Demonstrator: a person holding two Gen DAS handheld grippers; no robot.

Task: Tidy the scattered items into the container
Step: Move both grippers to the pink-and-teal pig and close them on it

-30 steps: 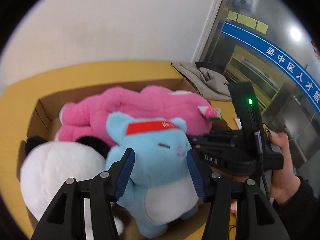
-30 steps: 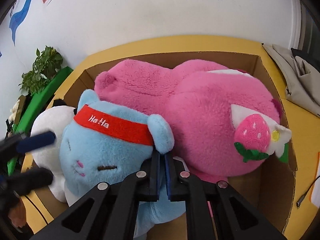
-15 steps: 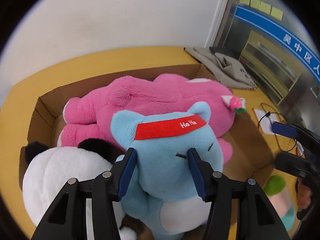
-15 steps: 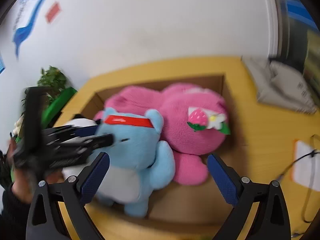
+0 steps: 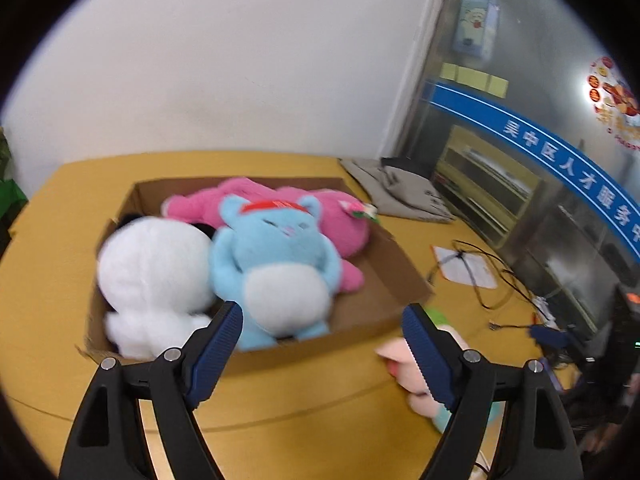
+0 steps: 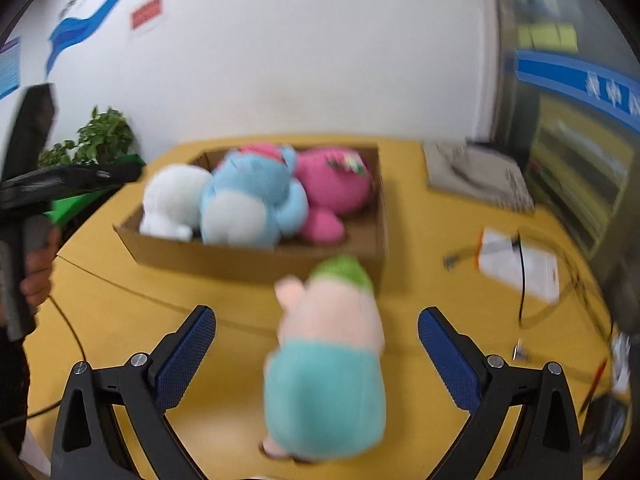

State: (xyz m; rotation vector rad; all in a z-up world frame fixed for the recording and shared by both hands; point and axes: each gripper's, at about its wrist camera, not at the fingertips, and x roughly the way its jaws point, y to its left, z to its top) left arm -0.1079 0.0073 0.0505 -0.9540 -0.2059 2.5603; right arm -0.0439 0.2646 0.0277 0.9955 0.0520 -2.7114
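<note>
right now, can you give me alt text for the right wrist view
The open right gripper frames a pink plush in teal with a green cap lying on the yellow table. Behind it, a cardboard box holds white, blue and pink plush toys.

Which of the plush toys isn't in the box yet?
The pink plush with the green cap and teal bottom. It lies on the yellow table between the open right gripper's jaws; the white, blue and magenta ones sit inside the cardboard box.

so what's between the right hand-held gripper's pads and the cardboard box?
The pastel plush on the table, lying in the open right hand-held gripper, its green-capped head beside the cardboard box wall. Shown in the right wrist view.
</note>
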